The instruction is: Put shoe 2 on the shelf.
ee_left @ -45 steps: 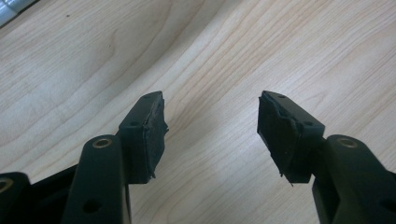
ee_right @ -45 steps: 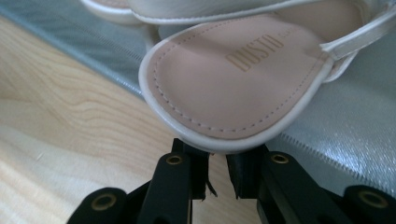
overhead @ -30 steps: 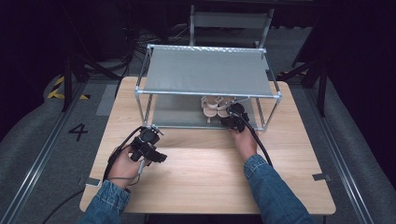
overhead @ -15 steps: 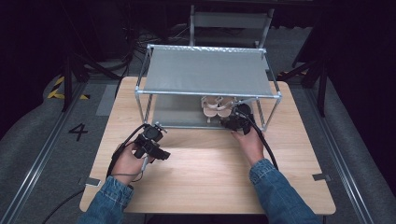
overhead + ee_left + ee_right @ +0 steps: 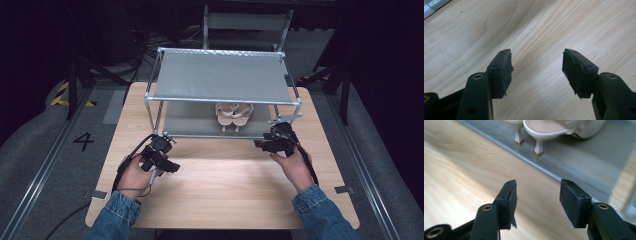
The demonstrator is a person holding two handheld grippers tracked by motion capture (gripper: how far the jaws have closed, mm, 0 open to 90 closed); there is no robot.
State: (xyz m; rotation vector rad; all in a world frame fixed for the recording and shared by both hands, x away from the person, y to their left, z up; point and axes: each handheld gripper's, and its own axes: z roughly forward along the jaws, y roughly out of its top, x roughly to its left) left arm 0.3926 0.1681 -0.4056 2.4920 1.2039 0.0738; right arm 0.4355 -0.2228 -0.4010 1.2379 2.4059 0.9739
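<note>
A pair of pale pink heeled sandals (image 5: pixel 233 115) stands side by side on the grey lower shelf (image 5: pixel 190 120) of a metal shoe rack. My right gripper (image 5: pixel 260 145) hovers just in front of the rack's right end, clear of the sandals. Its jaws have just been opening and hold nothing. In the right gripper view, my right gripper (image 5: pixel 537 200) points at the shelf edge (image 5: pixel 584 162), with the sandals' heels (image 5: pixel 549 127) beyond. My left gripper (image 5: pixel 172 167) rests low over the wooden table at the left, open and empty, with bare wood between the jaws of my left gripper (image 5: pixel 536 66).
The rack's grey top shelf (image 5: pixel 222 77) covers most of the lower one, and its front posts stand at both corners. The wooden table (image 5: pixel 230 195) stretches toward the person. A dark chair (image 5: pixel 247 22) stands behind the rack.
My right gripper has drawn back from the sandals toward the person and to the right, leaving them on the lower shelf. The left gripper has stayed put.
</note>
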